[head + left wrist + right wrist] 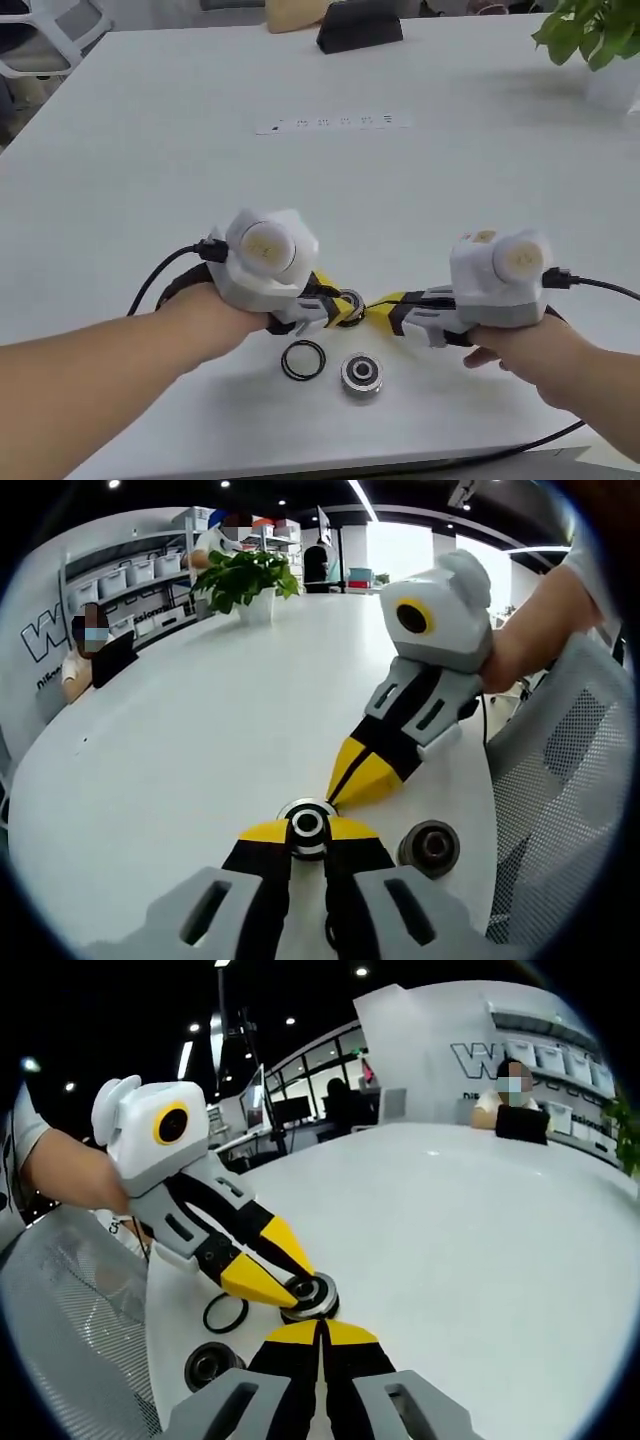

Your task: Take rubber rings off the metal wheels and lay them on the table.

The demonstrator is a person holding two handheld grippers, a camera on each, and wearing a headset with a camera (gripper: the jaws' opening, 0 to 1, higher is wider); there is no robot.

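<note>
Rubber, head view: one loose rubber ring (303, 360) lies flat on the white counter (150, 180), just beside a second wheel (361, 373).
Step, head view: your left gripper (338, 310) clamps a metal wheel (349, 306) low over the counter. Your right gripper (374, 307) meets its rim from the other side, so this looks like the peeling step.
Left gripper view: the left gripper (306, 832) grasps the metal wheel (307, 825) on both sides. The right gripper (338, 792) touches its far edge with its tips pressed together. The second wheel (430, 847) sits near.
Right gripper view: the right gripper (320, 1328) is clenched tip to tip at the metal wheel (312, 1296). You cannot tell whether rubber is pinched. The rubber ring (225, 1313) and second wheel (210, 1364) lie to the left.
Next move: probably hold the wheel steady, draw the ring off sideways and lay it by the first.
Writing: the wall lettering (480, 1058) starts with a large W. The rest is unreadable.
</note>
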